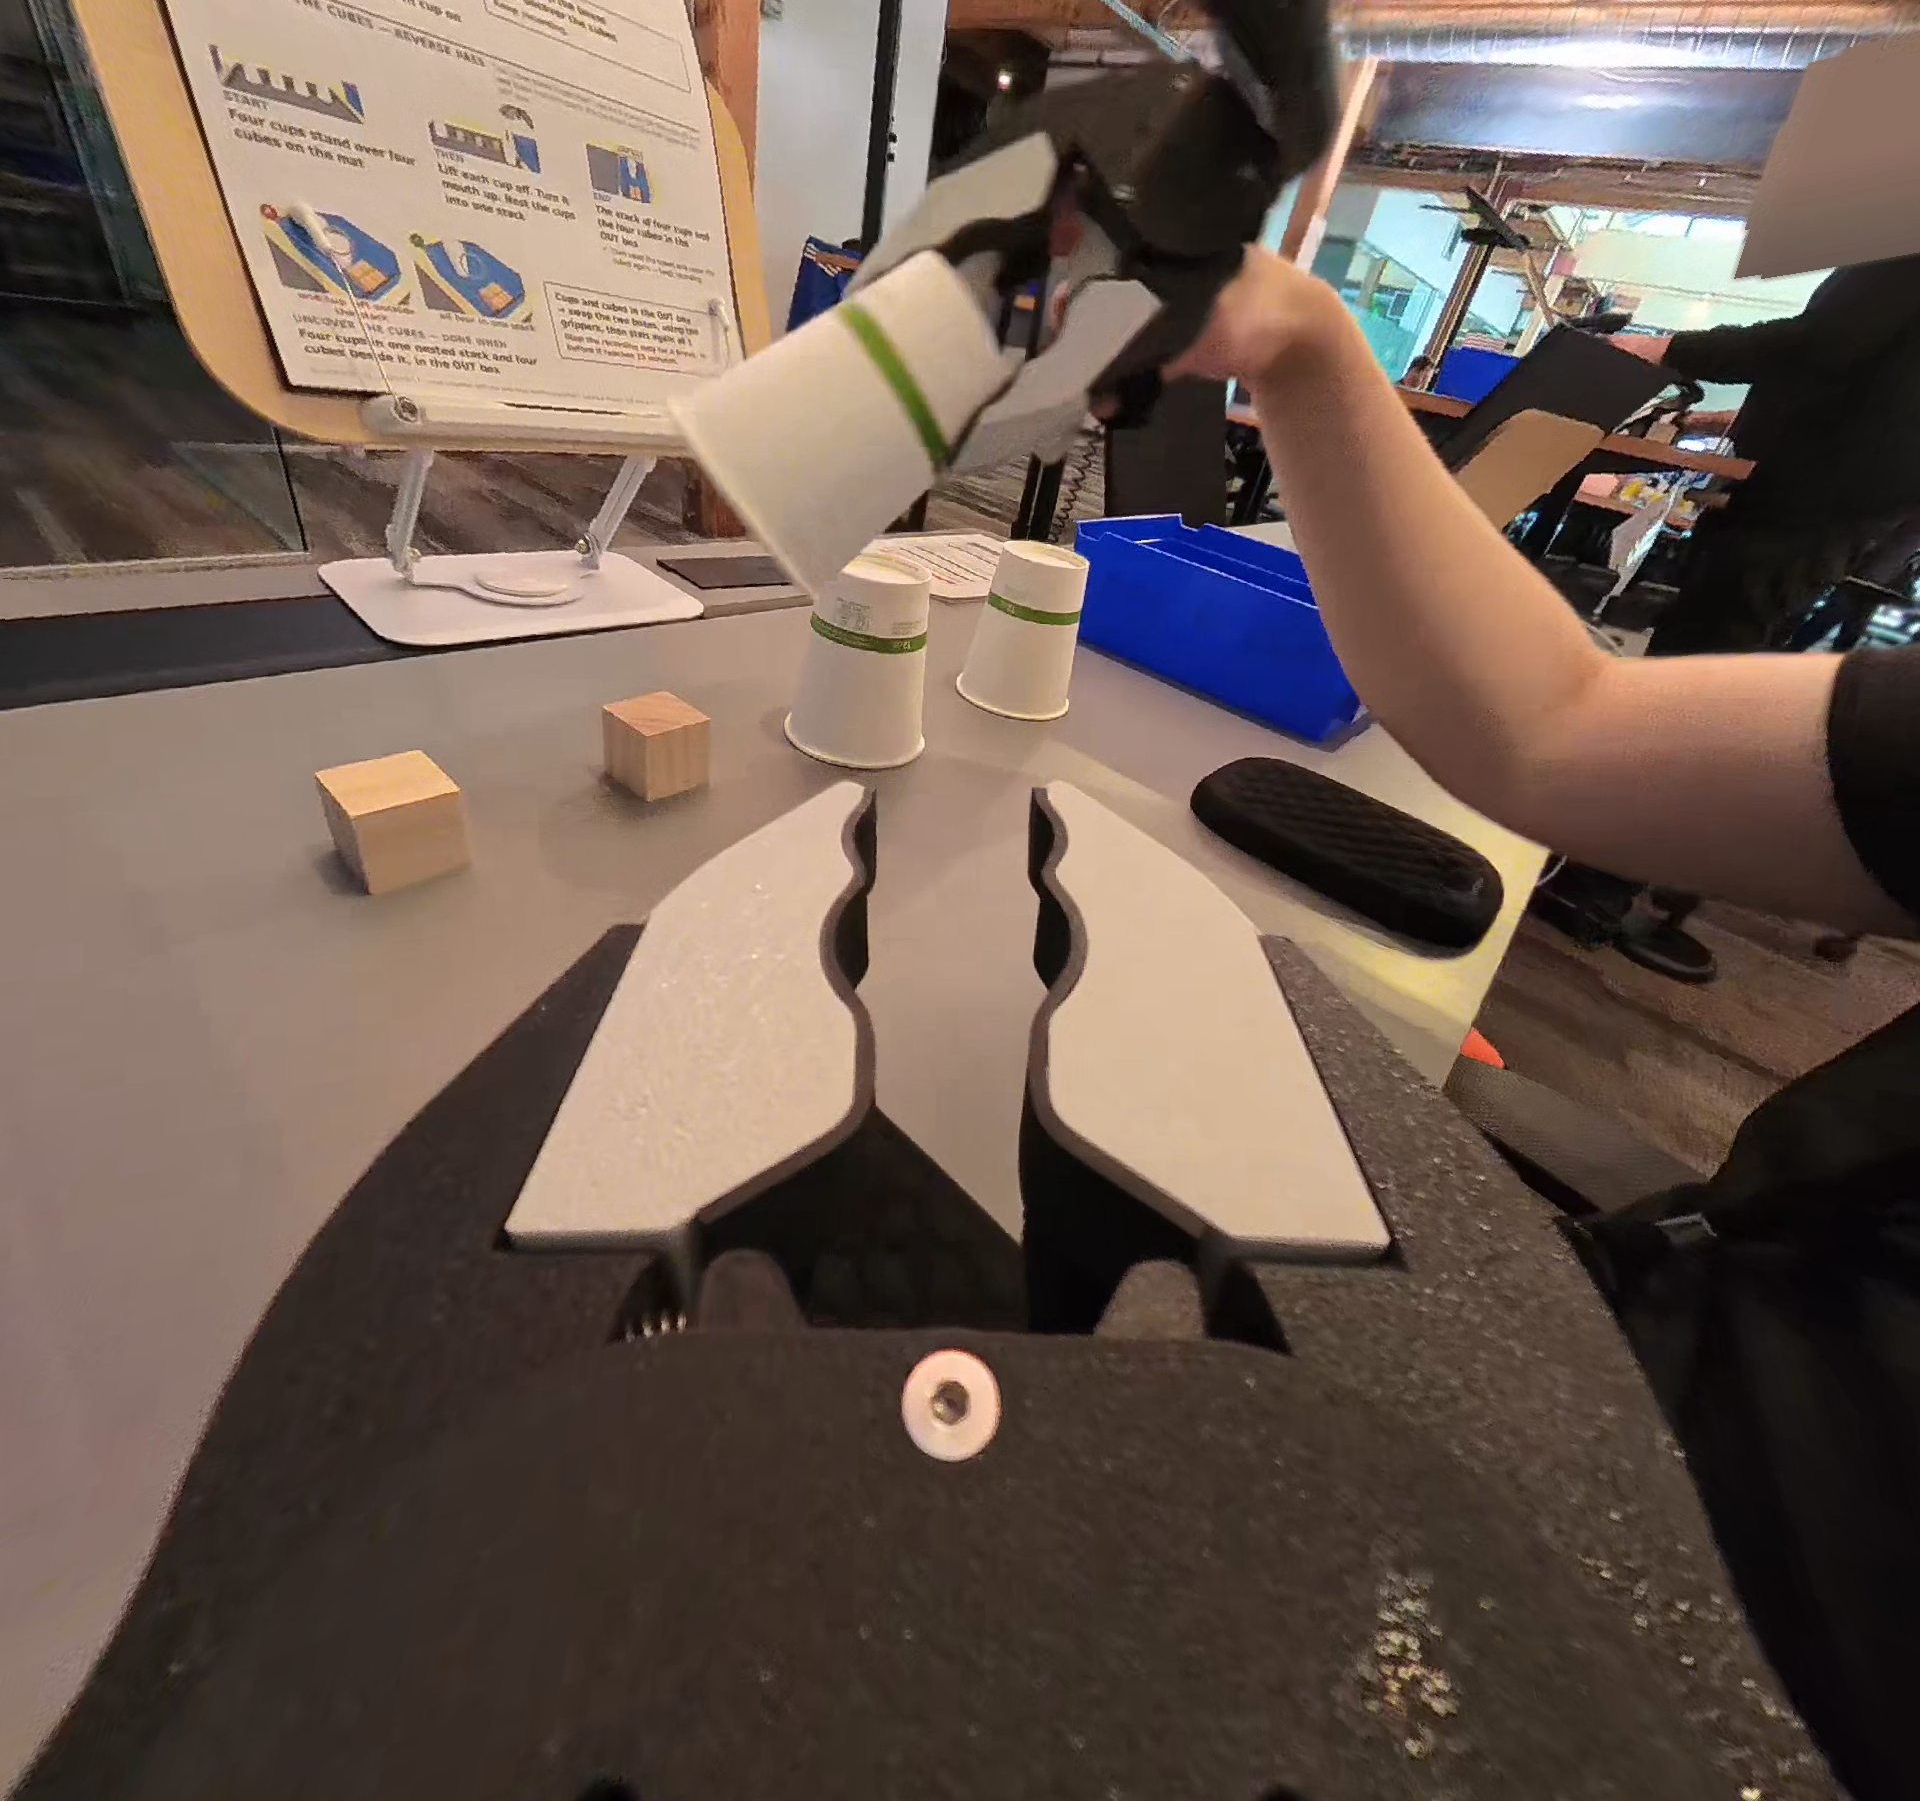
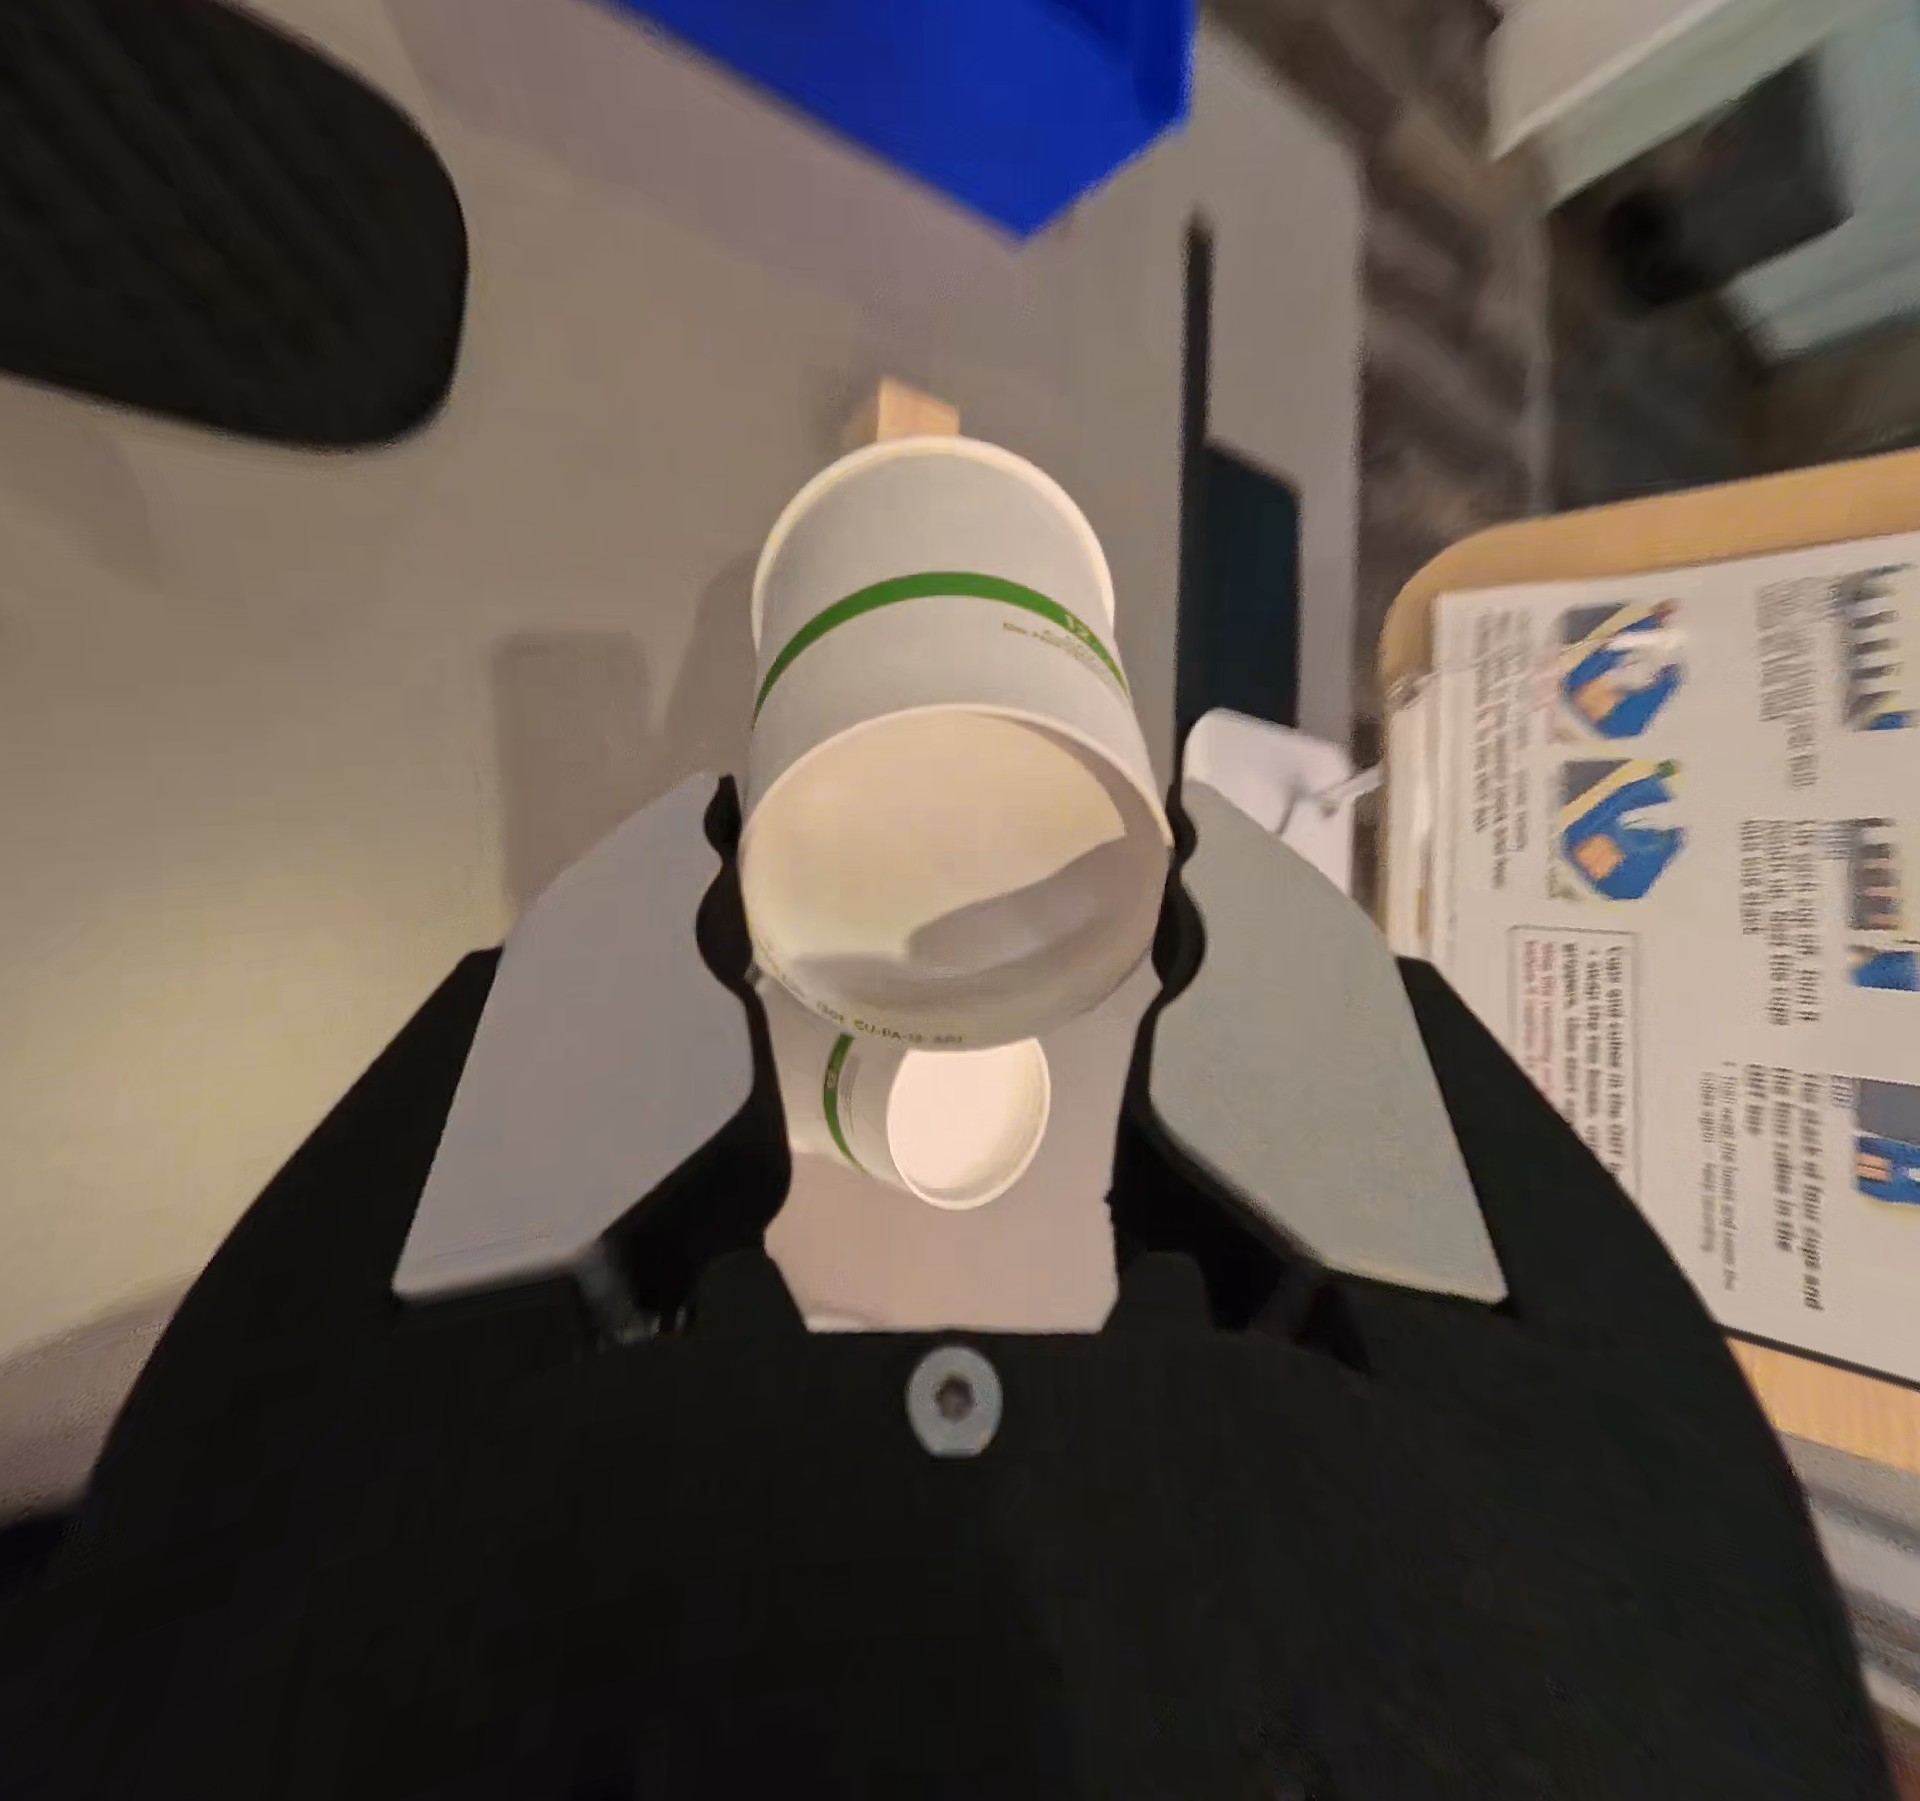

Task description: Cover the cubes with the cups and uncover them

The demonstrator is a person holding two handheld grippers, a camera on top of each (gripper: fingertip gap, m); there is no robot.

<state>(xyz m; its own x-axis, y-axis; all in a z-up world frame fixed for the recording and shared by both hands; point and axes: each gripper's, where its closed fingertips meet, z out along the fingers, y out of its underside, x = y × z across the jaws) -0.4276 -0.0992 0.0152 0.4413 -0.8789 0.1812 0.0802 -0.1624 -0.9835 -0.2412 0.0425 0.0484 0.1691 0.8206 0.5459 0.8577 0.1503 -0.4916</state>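
In the left wrist view two bare wooden cubes (image 1: 393, 821) (image 1: 657, 743) sit on the grey table (image 1: 208, 1024). Two white paper cups with green bands (image 1: 860, 676) (image 1: 1023, 634) stand upside down behind them. My left gripper (image 1: 951, 816) is open and empty, low over the table in front of the cups. My right gripper (image 1: 977, 338) is raised and shut on a third cup (image 1: 842, 421), tilted with its mouth down and to the left. In the right wrist view my right gripper (image 2: 951, 816) grips that cup (image 2: 935, 671) near its base; a cube (image 2: 914, 411) peeks out beyond its mouth and an upside-down cup (image 2: 956, 1123) stands below.
A blue bin (image 1: 1216, 629) stands at the back right and a black padded rest (image 1: 1345, 852) lies near the table's right edge. An instruction board (image 1: 436, 141) on a white stand (image 1: 520, 598) is at the back left. A person's arm (image 1: 1507, 712) reaches in from the right.
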